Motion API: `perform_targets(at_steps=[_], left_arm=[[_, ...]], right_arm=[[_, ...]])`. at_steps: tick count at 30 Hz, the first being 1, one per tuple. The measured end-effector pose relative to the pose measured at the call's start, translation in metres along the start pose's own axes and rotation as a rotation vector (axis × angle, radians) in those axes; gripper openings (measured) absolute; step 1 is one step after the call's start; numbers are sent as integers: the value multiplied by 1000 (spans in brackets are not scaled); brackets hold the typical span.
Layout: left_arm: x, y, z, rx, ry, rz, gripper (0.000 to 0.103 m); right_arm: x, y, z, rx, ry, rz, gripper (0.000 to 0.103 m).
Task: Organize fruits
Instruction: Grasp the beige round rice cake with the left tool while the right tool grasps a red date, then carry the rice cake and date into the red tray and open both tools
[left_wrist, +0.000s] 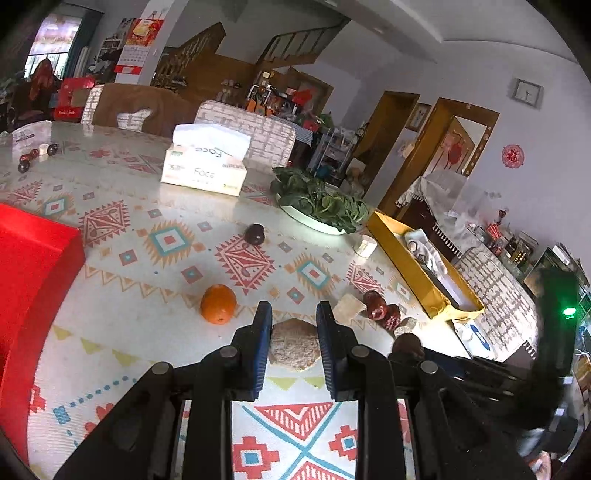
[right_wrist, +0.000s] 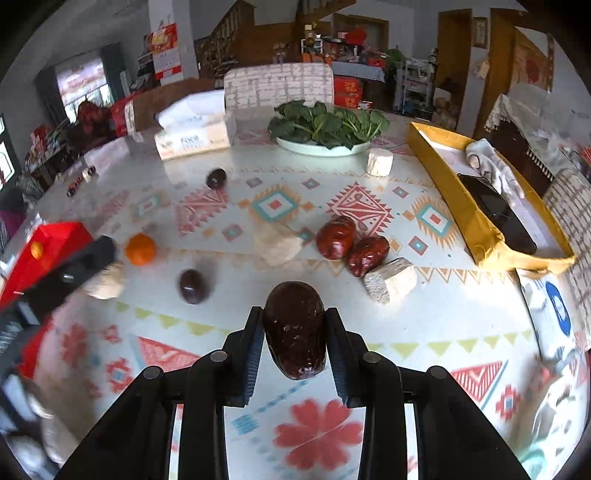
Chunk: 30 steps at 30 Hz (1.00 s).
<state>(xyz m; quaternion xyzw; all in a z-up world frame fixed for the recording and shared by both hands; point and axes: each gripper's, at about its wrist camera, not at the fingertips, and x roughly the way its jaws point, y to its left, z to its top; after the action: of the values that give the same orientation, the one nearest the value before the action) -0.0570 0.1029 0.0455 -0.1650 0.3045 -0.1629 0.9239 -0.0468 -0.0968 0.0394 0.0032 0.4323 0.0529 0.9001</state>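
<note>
Fruit lies scattered on a desk (right_wrist: 461, 325) under a patterned cloth. The right gripper (right_wrist: 294, 325) is clamped on a dark red date (right_wrist: 294, 334), lifted above the cloth. The left gripper (left_wrist: 294, 319) is closed around a pale round rice cake (left_wrist: 294, 345). An orange (left_wrist: 218, 303) sits just left of the left gripper, a dark plum (left_wrist: 254, 234) farther back. Two more red dates (right_wrist: 351, 245) lie touching near the desk's middle, beside pale cake pieces (right_wrist: 389, 280). A red box (left_wrist: 33, 266) stands at the left edge, a yellow box (right_wrist: 476, 218) at the right, a plate of greens (right_wrist: 325, 127) behind.

Patterned table (right_wrist: 424, 332), orange (right_wrist: 140, 249), jujubes (right_wrist: 336, 236), tissue box (left_wrist: 205, 166)
</note>
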Motion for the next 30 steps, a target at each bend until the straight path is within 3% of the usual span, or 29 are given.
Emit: perform_targets(at_steps=[13, 30], left_arm=[[0, 7, 0, -37, 3, -23, 24], [-1, 18, 0, -88, -11, -14, 24]], right_arm=[[-20, 28, -5, 11, -20, -9, 36], [-6, 42, -8, -57, -64, 168, 36]])
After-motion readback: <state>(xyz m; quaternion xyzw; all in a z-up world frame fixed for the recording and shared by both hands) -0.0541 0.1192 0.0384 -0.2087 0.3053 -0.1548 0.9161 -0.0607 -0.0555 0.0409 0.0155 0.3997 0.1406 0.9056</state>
